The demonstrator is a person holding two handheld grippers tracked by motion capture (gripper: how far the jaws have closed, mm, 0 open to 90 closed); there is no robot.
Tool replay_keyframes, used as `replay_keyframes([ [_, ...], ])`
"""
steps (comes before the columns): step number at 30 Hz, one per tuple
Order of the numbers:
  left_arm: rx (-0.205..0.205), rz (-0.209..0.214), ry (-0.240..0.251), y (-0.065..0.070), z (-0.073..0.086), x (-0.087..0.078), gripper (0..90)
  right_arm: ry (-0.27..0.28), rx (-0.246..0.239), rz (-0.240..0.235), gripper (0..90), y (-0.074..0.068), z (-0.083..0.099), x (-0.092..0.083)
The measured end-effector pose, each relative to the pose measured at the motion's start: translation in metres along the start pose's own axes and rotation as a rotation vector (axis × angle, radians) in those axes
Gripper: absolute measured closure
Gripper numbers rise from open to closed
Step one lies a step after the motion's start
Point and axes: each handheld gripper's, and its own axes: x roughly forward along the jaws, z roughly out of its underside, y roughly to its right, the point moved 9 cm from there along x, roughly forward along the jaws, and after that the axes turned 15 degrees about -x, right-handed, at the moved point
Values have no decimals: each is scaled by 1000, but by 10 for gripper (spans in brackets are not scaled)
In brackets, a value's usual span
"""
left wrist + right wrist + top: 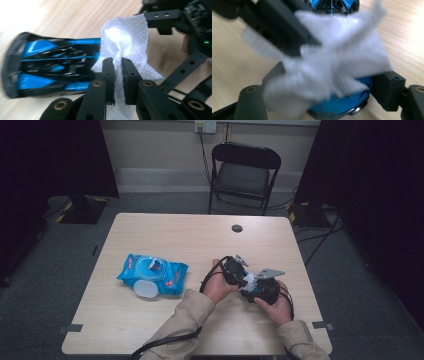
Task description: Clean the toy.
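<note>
Nearest to me, the person's two sleeved forearms are coming in over the front edge of the bench [150, 320], hands drawn close together right of its middle. The right tongs [256, 289] are standing spread wide around a blue and black toy car [342, 100], one jaw on each side of it, holding it just above the wood. The left tongs [118, 65] are lying pressed together, pinching a crumpled white wipe [127, 35] between the pads. That wipe is resting against the car: from the left gripper view it is sitting at the car's end, and from the right gripper view it is draping over the car's top, blurred. Farther left on the bench, well apart from the hands, a blue pack of wipes [152, 274] is lying flat with its round white lid flipped open. Beyond the bench's far edge a black folding chair [244, 175] is standing against the wall.
</note>
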Motion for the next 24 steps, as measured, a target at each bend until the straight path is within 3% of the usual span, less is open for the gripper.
replay_keyframes([
  [9,-26,-39,19,-19,-5,-10,822,-1,-1,0,247,0,0,0],
  [13,-58,-51,32,-30,-9,-14,821,0,-1,0,247,0,0,0],
  [18,-87,-93,39,-50,-10,-18,821,0,-1,0,247,0,0,0],
  [24,-109,-126,58,-62,-11,-23,821,0,0,0,247,0,0,0],
])
